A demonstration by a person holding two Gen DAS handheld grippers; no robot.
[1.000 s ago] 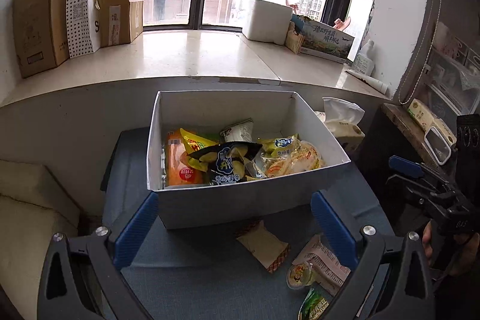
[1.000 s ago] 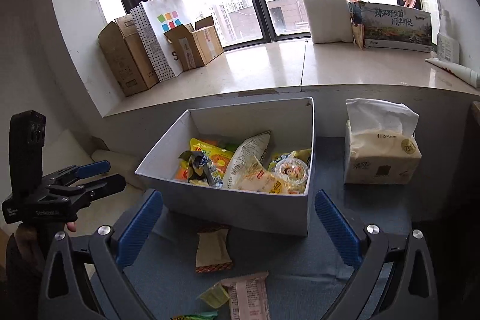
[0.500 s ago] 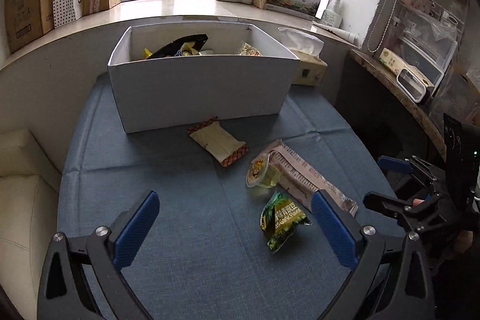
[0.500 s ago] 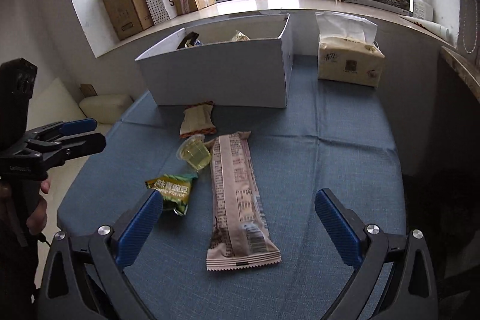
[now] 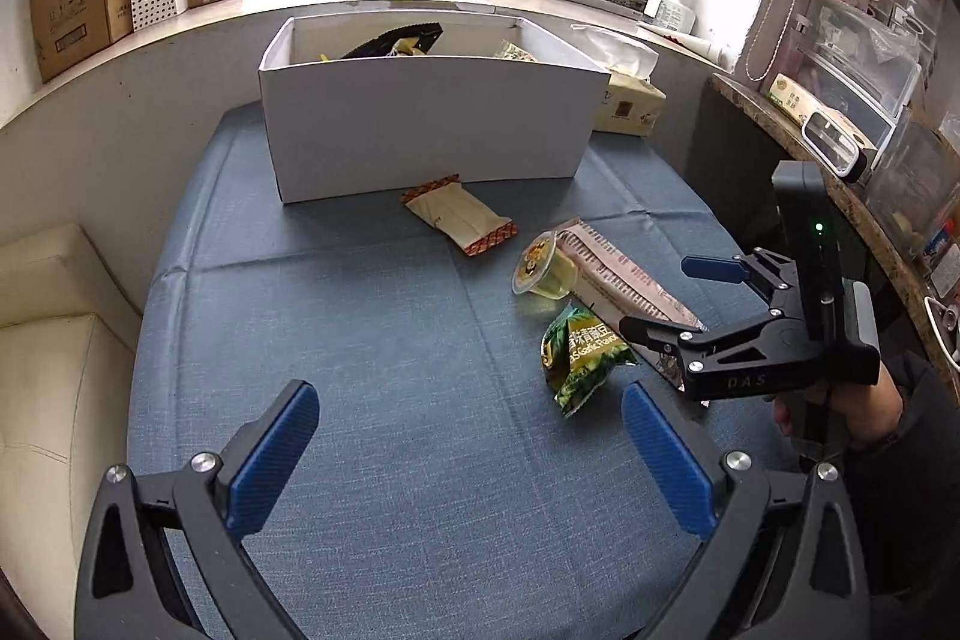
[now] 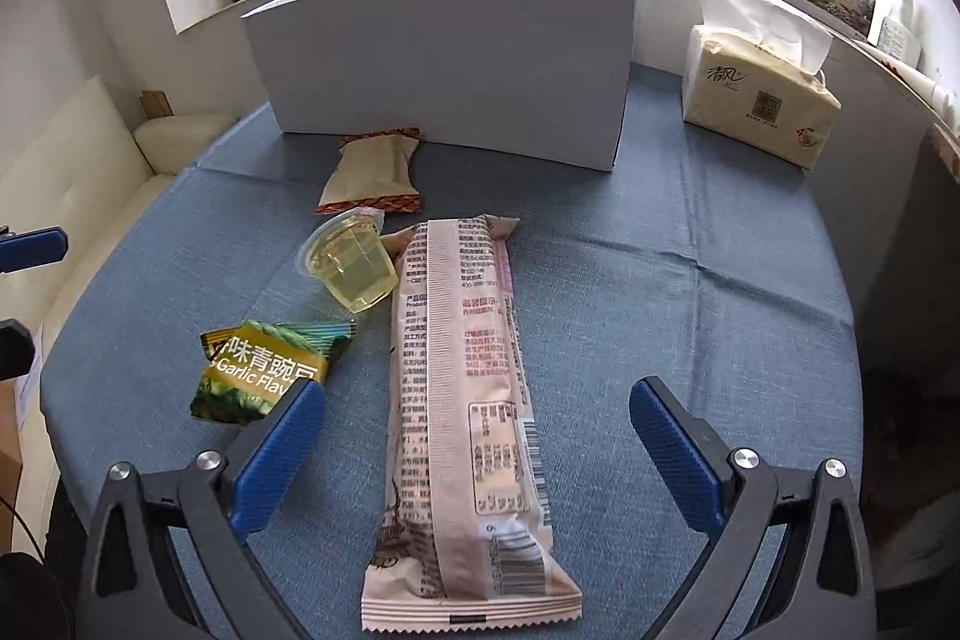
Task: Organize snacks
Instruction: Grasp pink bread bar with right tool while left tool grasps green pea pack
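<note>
Both claws gape empty; the long pink packet lies between the right claw fingers.

Both grippers are lower and nearer the loose snacks than before, the right gripper now straddling the long pink packet with fingers spread

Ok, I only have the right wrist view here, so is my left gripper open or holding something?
Observer: The left gripper is open and empty, over bare blue cloth.
Operator: And the jelly cup's lid?
Observer: The jelly cup lies on its side; its yellow printed lid faces away from the long packet.
Operator: Is my right gripper powered?
Observer: The right gripper shows a green light on its upright body.
</note>
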